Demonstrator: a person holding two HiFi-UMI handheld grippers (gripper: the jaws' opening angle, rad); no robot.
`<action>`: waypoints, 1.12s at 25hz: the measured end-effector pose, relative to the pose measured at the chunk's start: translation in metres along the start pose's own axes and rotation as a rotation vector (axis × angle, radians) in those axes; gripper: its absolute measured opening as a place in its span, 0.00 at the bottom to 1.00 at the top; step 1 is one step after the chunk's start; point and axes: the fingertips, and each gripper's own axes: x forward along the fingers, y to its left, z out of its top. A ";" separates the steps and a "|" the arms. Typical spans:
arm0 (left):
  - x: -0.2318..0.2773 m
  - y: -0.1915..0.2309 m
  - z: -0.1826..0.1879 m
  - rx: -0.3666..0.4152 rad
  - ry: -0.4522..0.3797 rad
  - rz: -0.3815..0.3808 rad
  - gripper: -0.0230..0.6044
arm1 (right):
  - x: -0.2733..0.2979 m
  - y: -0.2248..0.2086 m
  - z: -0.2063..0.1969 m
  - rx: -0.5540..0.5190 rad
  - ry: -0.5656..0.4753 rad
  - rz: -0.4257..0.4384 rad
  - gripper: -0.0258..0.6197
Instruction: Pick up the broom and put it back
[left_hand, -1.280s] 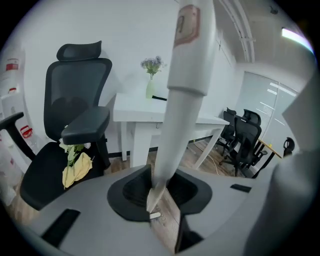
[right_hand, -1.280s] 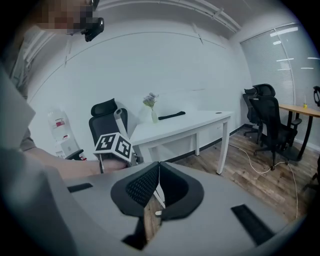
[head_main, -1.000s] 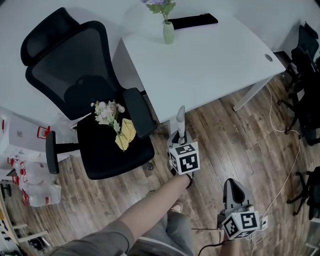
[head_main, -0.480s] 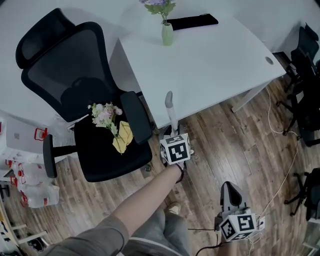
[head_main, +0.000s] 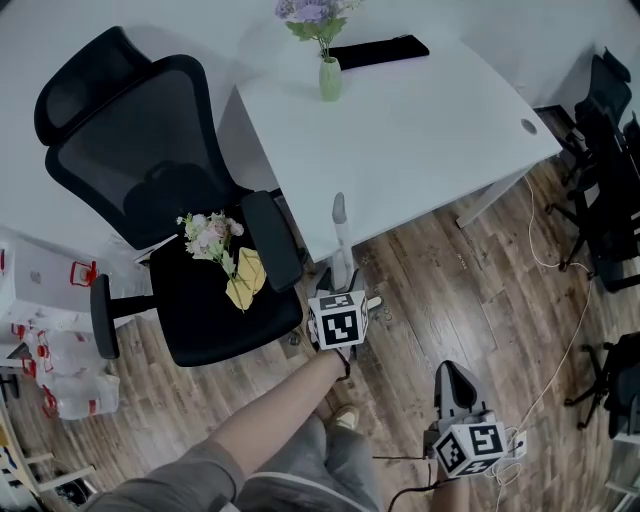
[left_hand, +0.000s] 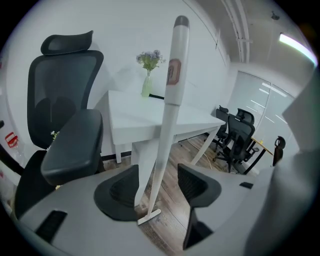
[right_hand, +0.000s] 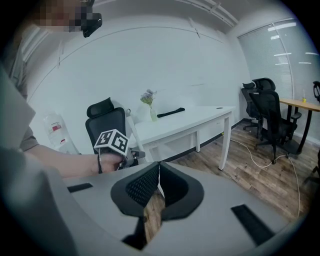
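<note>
The broom (head_main: 341, 236) is a white stick with a grey tip, standing nearly upright by the white table's (head_main: 420, 120) near corner. In the left gripper view its handle (left_hand: 169, 110) rises between the jaws, and its small flat foot (left_hand: 149, 217) rests on the wood floor. My left gripper (head_main: 344, 284) (left_hand: 157, 184) is opening, with its pads standing clear of the handle on both sides. My right gripper (head_main: 452, 384) (right_hand: 159, 183) hangs lower right over the floor, shut with nothing in it.
A black office chair (head_main: 160, 170) with a flower bunch (head_main: 215, 232) on its seat stands left of the broom, its armrest (left_hand: 75, 145) close by. A vase (head_main: 329, 78) and a black pad (head_main: 378, 48) sit on the table. Dark chairs (head_main: 610, 130) and cables (head_main: 560, 250) lie to the right.
The left gripper and broom have shifted left, toward the chair's armrest and the table corner. The handle stands straighter now.
</note>
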 end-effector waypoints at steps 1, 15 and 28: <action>-0.009 0.000 0.000 0.008 0.003 -0.007 0.45 | -0.003 0.002 0.005 0.018 -0.006 0.008 0.09; -0.194 -0.017 0.128 0.214 -0.212 -0.108 0.36 | -0.088 0.079 0.157 -0.077 -0.225 0.094 0.09; -0.352 -0.018 0.220 0.441 -0.508 -0.113 0.15 | -0.206 0.139 0.244 -0.262 -0.437 0.090 0.09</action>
